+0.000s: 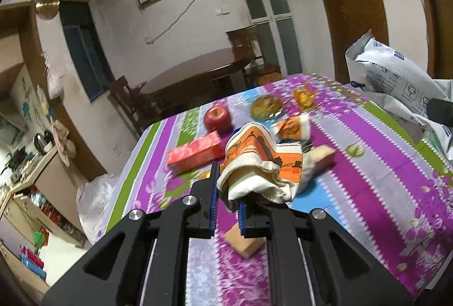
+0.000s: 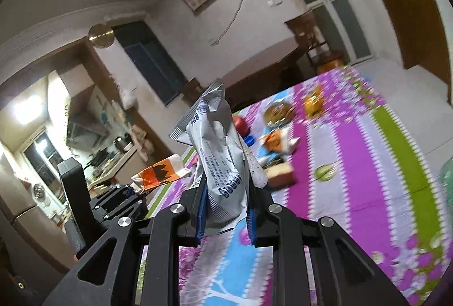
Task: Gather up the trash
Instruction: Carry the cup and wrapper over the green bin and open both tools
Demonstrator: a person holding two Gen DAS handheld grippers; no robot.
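Note:
My left gripper (image 1: 228, 189) is shut on an orange and white wrapper (image 1: 260, 161), held above the flowered tablecloth (image 1: 382, 170). My right gripper (image 2: 225, 201) is shut on a crumpled grey and white foil bag (image 2: 220, 155), held upright above the table. That bag also shows at the right edge of the left wrist view (image 1: 396, 73). The left gripper and its orange wrapper (image 2: 161, 172) show at the left of the right wrist view. Another small orange wrapper (image 1: 291, 127) lies on the cloth, also seen in the right wrist view (image 2: 276, 141).
On the cloth are a red apple (image 1: 217, 114), a red carton (image 1: 195, 154), a round plate of food (image 1: 266, 106), an orange packet (image 1: 304, 96) and two tan blocks (image 1: 245, 243) (image 1: 320, 157). A white plastic bag (image 1: 93, 204) hangs by the table's left edge.

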